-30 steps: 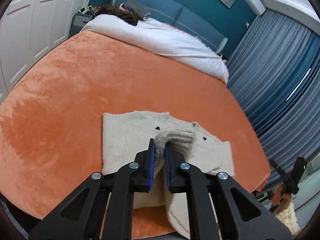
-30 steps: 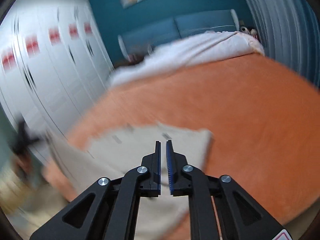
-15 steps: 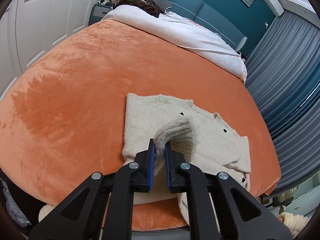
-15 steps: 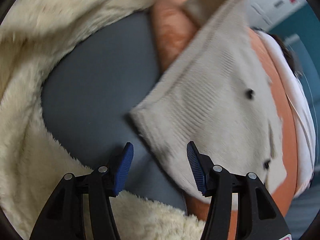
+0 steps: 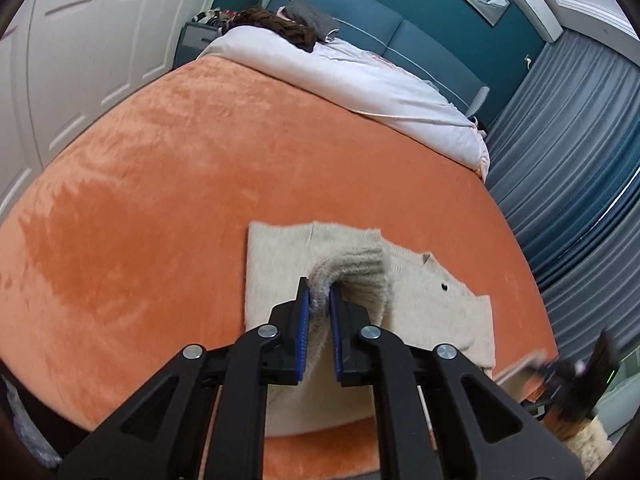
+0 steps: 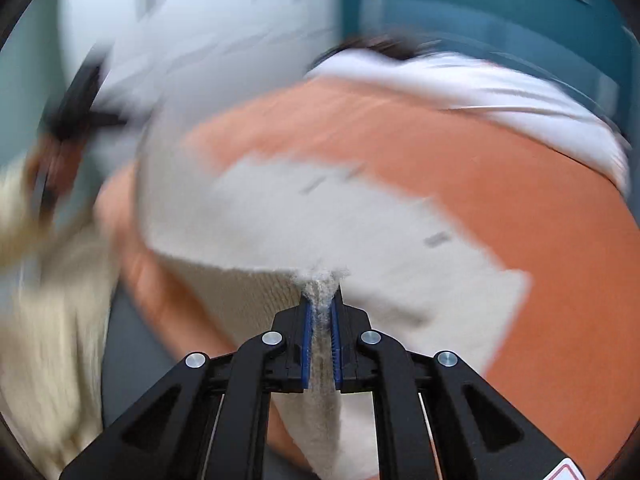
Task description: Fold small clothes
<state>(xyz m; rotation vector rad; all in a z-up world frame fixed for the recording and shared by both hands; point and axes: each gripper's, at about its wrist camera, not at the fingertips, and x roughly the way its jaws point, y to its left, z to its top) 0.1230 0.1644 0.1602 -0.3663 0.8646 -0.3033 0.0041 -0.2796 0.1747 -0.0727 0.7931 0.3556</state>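
Beige sweater (image 5: pixel 280 256), orange blanket (image 5: pixel 160 184), teal wall (image 5: pixel 420 4)

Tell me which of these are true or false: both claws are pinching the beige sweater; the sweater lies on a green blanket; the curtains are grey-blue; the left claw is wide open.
1. Both claws pinch the beige sweater. True: the left claw has knit between its pads, and so does the right claw, whose jaws are closing on it.
2. The sweater lies on a green blanket. False: the blanket is orange.
3. The curtains are grey-blue. True.
4. The left claw is wide open. False: it is clamped on a fold of the sweater.
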